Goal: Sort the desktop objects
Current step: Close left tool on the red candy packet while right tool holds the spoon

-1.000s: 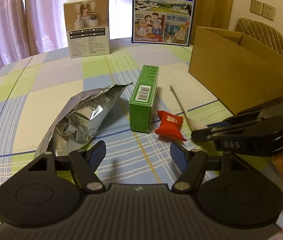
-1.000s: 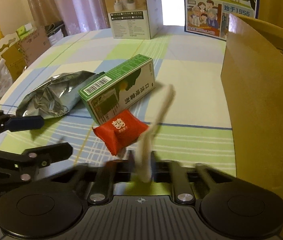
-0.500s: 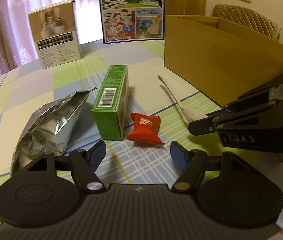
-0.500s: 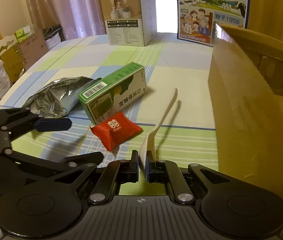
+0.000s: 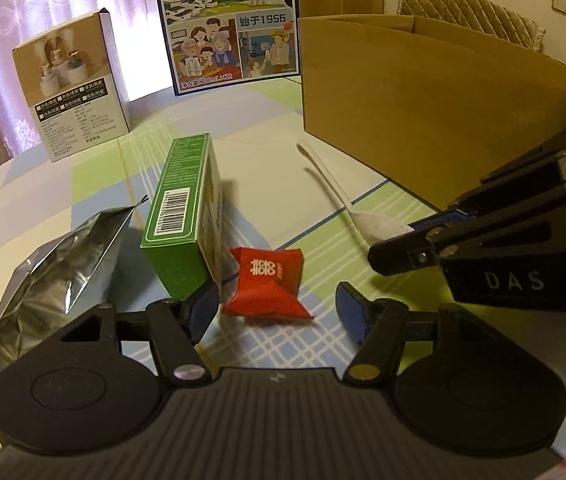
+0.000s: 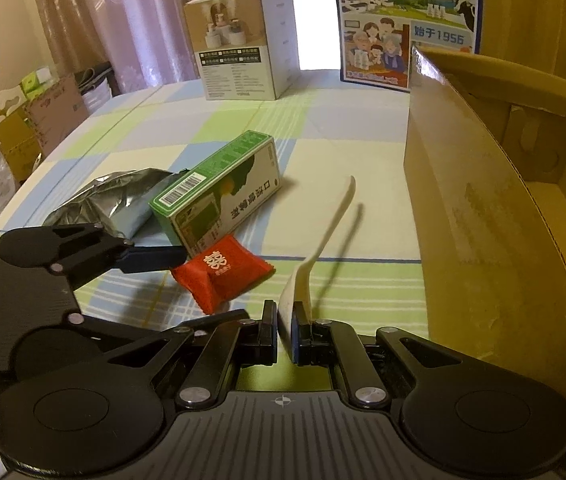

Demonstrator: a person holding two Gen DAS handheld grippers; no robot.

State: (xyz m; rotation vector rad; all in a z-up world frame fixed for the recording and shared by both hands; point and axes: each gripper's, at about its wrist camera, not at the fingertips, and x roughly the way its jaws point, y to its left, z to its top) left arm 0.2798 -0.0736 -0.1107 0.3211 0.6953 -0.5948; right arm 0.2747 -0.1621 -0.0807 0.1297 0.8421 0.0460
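Left gripper (image 5: 275, 308): jaws wide apart, holding nothing.
Red packet (image 5: 269, 282): on the checked tablecloth (image 5: 83, 184), just ahead of the left jaws, between their tips.
Green box (image 5: 185, 220): ahead-left of the left jaws, beside the foil bag (image 5: 55, 276).
Right gripper (image 6: 285, 330): jaws clamped on the white spoon (image 6: 323, 240) by its bowl, handle pointing forward.
Cardboard box (image 6: 483, 208): right of the right jaws, open-topped.

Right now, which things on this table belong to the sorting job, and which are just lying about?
Job:
white plastic spoon, held in the right tongs
red candy packet
green carton
silver foil bag
open cardboard box
left tongs, open

Lying about:
white product box
blue milk carton
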